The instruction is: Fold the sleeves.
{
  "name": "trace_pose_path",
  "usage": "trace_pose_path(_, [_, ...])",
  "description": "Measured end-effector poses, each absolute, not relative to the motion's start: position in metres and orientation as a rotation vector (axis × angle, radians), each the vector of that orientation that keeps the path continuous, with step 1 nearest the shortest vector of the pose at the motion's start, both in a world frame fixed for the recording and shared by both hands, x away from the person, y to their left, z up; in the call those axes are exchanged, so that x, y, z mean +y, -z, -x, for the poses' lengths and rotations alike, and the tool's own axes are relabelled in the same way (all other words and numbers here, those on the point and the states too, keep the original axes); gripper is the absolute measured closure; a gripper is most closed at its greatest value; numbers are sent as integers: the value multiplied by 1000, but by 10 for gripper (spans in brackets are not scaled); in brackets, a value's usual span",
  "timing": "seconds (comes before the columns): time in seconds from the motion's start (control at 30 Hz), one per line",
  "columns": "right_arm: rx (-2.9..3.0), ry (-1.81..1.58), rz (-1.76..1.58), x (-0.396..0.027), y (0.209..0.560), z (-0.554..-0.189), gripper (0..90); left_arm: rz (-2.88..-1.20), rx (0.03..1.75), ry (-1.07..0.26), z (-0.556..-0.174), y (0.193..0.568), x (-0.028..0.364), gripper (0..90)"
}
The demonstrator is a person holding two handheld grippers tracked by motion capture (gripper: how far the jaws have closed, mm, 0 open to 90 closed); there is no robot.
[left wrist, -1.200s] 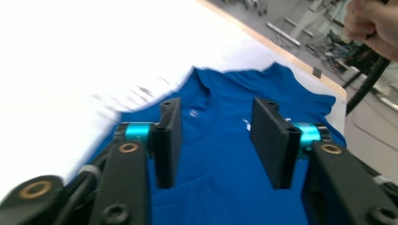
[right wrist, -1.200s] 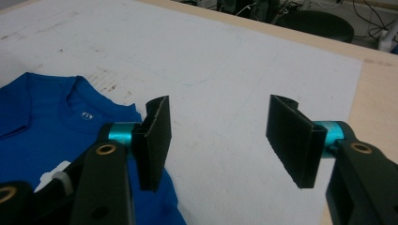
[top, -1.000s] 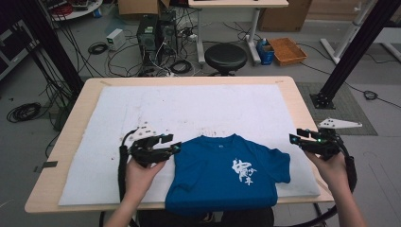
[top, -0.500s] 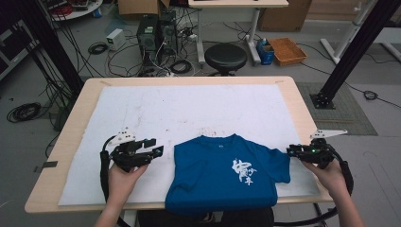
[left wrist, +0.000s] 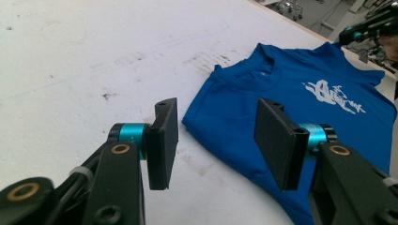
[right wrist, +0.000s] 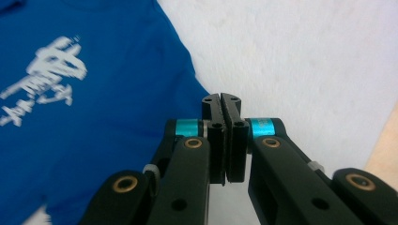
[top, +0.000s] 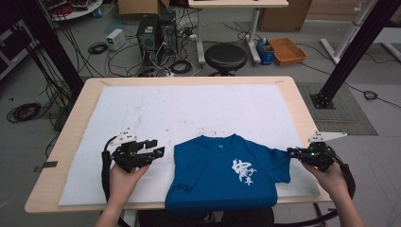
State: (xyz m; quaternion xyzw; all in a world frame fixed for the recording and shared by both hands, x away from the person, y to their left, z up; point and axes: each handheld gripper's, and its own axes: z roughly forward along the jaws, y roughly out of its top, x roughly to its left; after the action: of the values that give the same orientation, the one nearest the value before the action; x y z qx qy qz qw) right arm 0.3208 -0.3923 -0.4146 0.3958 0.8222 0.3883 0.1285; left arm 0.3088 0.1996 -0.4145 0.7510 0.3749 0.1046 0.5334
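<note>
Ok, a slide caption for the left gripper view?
Open left gripper poised over the white mat beside a blue printed T-shirt.

A T-shirt (top: 227,172) lies flat on a sheet (top: 189,109) covering the desk (top: 75,109), at its near edge. The left gripper (top: 158,152) sits just left of it, the right gripper (top: 291,152) at its right sleeve. Behind the desk stands a stool (top: 225,56)

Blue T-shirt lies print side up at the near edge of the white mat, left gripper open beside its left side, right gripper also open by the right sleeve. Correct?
Not quite: the right gripper is shut, its jaws pressed together with nothing between them, as the right gripper view shows. The rest holds: the blue T-shirt lies print up on the white mat, and the left gripper is open.
</note>
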Motion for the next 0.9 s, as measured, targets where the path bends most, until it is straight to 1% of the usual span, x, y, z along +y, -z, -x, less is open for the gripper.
trace_pose_path(0.13, [2359,-1207,-1135,-383,395,-312,899,-1790,895,-246,-309,415,200,499])
trace_pose_path(0.17, [2359,-1207,-1135,-383,395,-312,899,-1793,890,-246,-310,415,200,499])
trace_pose_path(0.2, [2360,-1205,-1119,-371,384,-308,899,-1793,891,-245,-310,415,200,499])
trace_pose_path(0.23, [2360,-1205,-1119,-371,384,-308,899,-1792,891,-244,-310,415,200,499])
trace_pose_path(0.27, [2372,-1180,-1094,-355,375,-303,898,-1797,888,-242,-310,415,200,499])
trace_pose_path(0.43, [2410,-1112,-1035,-307,364,-297,899,-1802,884,-234,-311,415,198,499])
trace_pose_path(0.47, [2411,-1096,-1037,-297,363,-297,899,-1801,884,-228,-311,415,196,499])
trace_pose_path(0.5, [2411,-1096,-1037,-297,363,-297,899,-1801,884,-228,-311,415,196,499])
trace_pose_path(0.53, [2417,-1063,-1021,-276,363,-297,898,-1800,884,-228,-311,415,196,499])
trace_pose_path(0.57, [2428,-1040,-1009,-265,364,-298,899,-1803,882,-225,-311,415,195,499])
trace_pose_path(0.6, [2428,-1040,-1009,-265,364,-298,899,-1805,880,-225,-311,415,195,499])
trace_pose_path(0.63, [2437,-1012,-991,-255,366,-299,898,-1807,878,-221,-311,415,194,499])
trace_pose_path(0.67, [2453,-968,-973,-235,371,-303,898,-1808,878,-223,-311,415,193,499])
trace_pose_path(0.7, [2464,-956,-959,-226,373,-305,898,-1813,878,-219,-311,415,193,499])
trace_pose_path(0.73, [2464,-956,-959,-226,373,-305,898,-1816,878,-217,-312,415,193,499])
trace_pose_path(0.77, [2470,-942,-939,-211,376,-308,897,-1813,880,-213,-311,416,192,499])
trace_pose_path(0.83, [2474,-939,-924,-206,378,-311,895,-1817,875,-213,-312,416,192,499])
trace_pose_path(0.87, [2473,-960,-904,-201,379,-313,871,-1818,874,-210,-312,416,192,499])
trace_pose_path(0.9, [2459,-975,-908,-201,378,-313,818,-1817,875,-209,-312,416,191,499])
